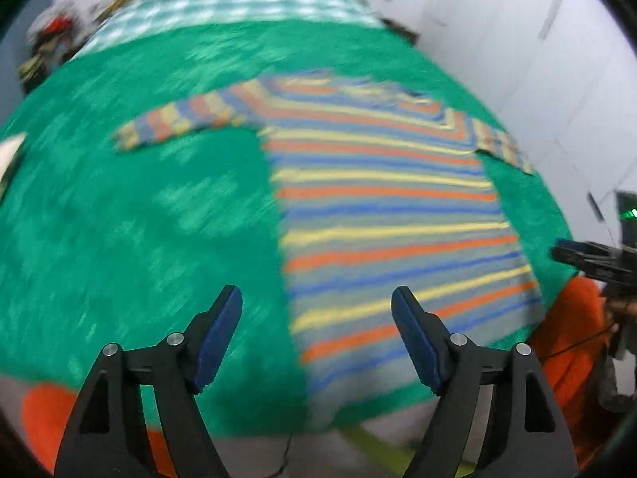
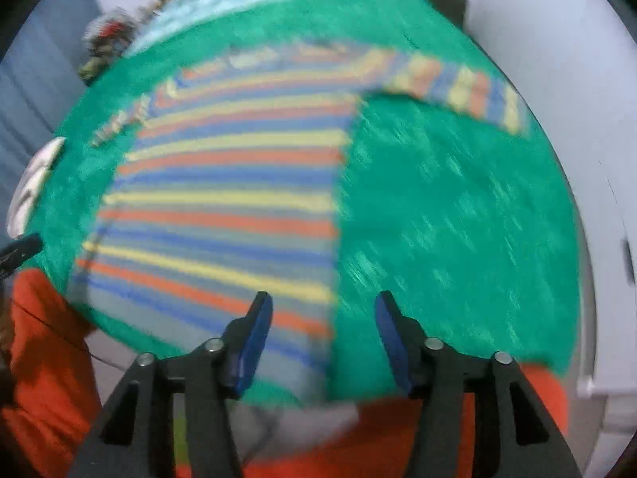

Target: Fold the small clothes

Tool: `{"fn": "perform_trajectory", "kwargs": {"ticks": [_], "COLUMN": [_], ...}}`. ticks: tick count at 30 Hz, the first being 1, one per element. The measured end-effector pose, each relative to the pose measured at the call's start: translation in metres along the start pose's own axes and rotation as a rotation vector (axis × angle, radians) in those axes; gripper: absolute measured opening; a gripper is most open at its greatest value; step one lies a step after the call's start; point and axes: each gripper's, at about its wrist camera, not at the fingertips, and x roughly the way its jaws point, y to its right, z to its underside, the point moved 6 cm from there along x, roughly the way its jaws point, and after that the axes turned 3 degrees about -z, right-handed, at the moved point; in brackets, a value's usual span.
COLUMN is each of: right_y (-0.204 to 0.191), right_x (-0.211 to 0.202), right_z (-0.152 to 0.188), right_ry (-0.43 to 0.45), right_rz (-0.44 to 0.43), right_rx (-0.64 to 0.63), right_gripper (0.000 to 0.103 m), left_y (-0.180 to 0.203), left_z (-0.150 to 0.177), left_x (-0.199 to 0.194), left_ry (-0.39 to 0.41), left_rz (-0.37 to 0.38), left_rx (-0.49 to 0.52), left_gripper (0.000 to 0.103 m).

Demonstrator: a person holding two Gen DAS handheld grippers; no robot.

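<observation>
A small striped sweater (image 1: 382,199) in orange, yellow, blue and grey lies flat on a green cloth (image 1: 139,219), sleeves spread to both sides. My left gripper (image 1: 316,334) is open and empty above the sweater's lower left edge. My right gripper (image 2: 323,338) is open and empty above the sweater's (image 2: 231,199) lower right edge, over the green cloth (image 2: 458,219). Both views are blurred. The right gripper's body also shows at the right edge of the left wrist view (image 1: 589,259).
A checked teal and white cloth (image 1: 239,4) lies beyond the green cloth. A dark cluttered heap (image 1: 51,40) sits at the far left. White walls (image 1: 537,59) stand to the right. Orange fabric (image 2: 47,358) shows at the near edge.
</observation>
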Motion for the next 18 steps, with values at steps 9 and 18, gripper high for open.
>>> {"fn": "perform_trajectory", "kwargs": {"ticks": [9,18], "right_y": [-0.035,-0.042], "right_x": [0.103,0.107], "right_z": [0.024,0.029], "right_ry": [-0.069,-0.061], "right_rz": [0.034,0.090], "right_rx": [-0.087,-0.114], "right_gripper": [0.060,0.063], "left_y": [0.014,0.010], "left_z": [0.074,0.076], "left_x": [0.086,0.082], "left_ry": [-0.173,-0.190], "left_rz": [-0.107,-0.109], "left_rx": [0.115,0.076], "left_gripper": [0.090,0.095]}}
